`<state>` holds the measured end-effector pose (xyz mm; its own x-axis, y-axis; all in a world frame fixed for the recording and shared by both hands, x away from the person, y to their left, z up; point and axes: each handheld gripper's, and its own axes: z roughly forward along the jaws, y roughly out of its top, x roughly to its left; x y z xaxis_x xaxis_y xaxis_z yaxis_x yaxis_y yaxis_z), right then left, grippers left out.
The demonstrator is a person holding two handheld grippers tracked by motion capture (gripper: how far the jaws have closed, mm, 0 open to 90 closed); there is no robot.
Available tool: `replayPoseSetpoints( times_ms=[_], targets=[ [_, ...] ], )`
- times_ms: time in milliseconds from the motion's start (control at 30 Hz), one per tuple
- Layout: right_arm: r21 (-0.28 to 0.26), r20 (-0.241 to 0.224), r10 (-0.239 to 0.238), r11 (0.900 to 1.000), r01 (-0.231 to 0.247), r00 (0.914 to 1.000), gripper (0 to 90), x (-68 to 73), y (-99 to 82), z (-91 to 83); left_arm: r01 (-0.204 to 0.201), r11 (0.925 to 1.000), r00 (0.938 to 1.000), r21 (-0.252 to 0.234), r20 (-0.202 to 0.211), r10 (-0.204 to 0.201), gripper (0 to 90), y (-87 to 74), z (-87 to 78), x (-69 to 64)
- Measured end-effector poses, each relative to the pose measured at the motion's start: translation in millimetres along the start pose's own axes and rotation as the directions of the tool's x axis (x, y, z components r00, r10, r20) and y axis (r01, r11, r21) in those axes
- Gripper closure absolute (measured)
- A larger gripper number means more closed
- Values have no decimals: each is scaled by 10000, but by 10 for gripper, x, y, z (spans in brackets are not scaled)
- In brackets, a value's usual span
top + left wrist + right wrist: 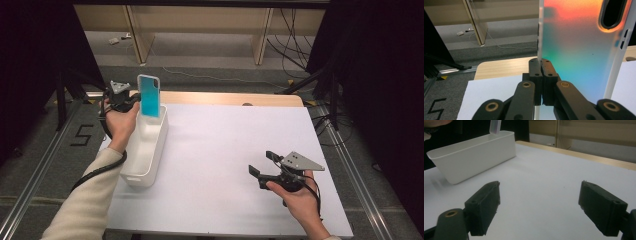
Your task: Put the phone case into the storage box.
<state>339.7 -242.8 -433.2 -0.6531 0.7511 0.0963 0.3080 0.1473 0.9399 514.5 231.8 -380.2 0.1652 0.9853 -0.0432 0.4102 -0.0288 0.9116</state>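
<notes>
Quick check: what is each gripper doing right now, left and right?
Left gripper: closed on the edge of the phone case, held upright over the white bin.
Right gripper: open, holding nothing, above the table.

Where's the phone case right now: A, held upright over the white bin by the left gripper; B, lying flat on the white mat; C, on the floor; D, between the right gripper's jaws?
A: the left gripper is shut on the edge of the phone case, upright above the white bin.

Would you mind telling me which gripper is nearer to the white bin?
Left. The left gripper is right at the white bin, holding a phone case upright over its far end; the right gripper hovers open, well apart across the table.
</notes>
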Motion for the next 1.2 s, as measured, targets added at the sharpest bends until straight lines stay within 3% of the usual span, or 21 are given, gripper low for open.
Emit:
replayPoseSetpoints(
  times_ms=[1200],
  targets=[
    [231,29,14,9997,-14,10000,183,8,-5,-5,-27,9995,9999,322,-132,31,882,-24,136,-13]
  ],
)
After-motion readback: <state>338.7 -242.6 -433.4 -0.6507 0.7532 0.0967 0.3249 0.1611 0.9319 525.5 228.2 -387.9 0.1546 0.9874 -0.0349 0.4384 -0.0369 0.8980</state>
